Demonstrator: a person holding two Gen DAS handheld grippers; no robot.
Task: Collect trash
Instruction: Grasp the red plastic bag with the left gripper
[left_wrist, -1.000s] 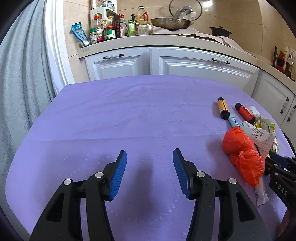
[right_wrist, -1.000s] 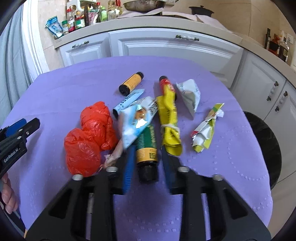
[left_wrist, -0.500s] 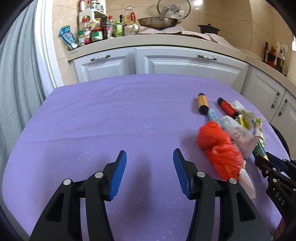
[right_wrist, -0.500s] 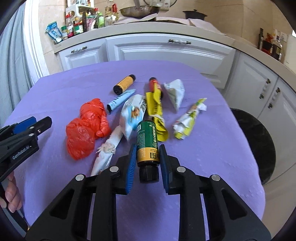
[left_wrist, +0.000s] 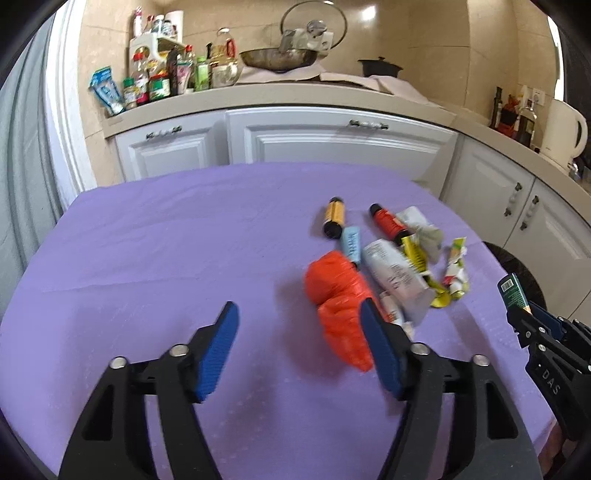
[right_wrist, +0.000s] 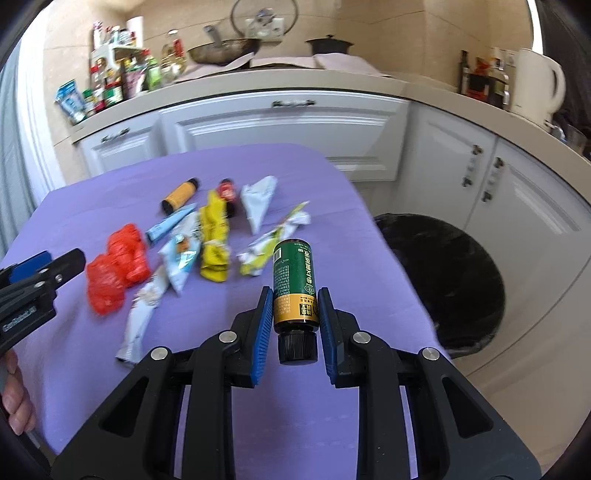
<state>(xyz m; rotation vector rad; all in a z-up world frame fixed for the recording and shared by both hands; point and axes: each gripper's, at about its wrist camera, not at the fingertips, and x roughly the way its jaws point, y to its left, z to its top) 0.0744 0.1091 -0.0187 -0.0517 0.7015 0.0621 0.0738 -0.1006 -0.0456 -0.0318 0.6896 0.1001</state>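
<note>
My right gripper (right_wrist: 295, 295) is shut on a green bottle (right_wrist: 294, 280) with a gold label band and black cap, lifted above the purple table (right_wrist: 258, 406) near its right edge. The same bottle (left_wrist: 512, 291) shows at the right of the left wrist view. My left gripper (left_wrist: 301, 332) hangs over the table with its jaws opening and nothing between them; a crumpled red plastic bag (left_wrist: 338, 302) lies just beyond its right finger. Behind the red bag (right_wrist: 116, 266) lies a heap of trash: an orange bottle (left_wrist: 334, 216), a red bottle (left_wrist: 388, 223), a yellow wrapper (right_wrist: 214, 236) and white packets (left_wrist: 395, 277).
A round bin with a black liner (right_wrist: 443, 273) stands on the floor right of the table. White kitchen cabinets (left_wrist: 332, 140) run behind, with bottles, a pan and a kettle (right_wrist: 535, 85) on the counter. A person's fingers (right_wrist: 14, 398) show at the lower left.
The right gripper has lifted the green bottle off the table and carried it rightward toward the bin side. The left gripper has drifted right toward the red bag and its jaws have widened.
</note>
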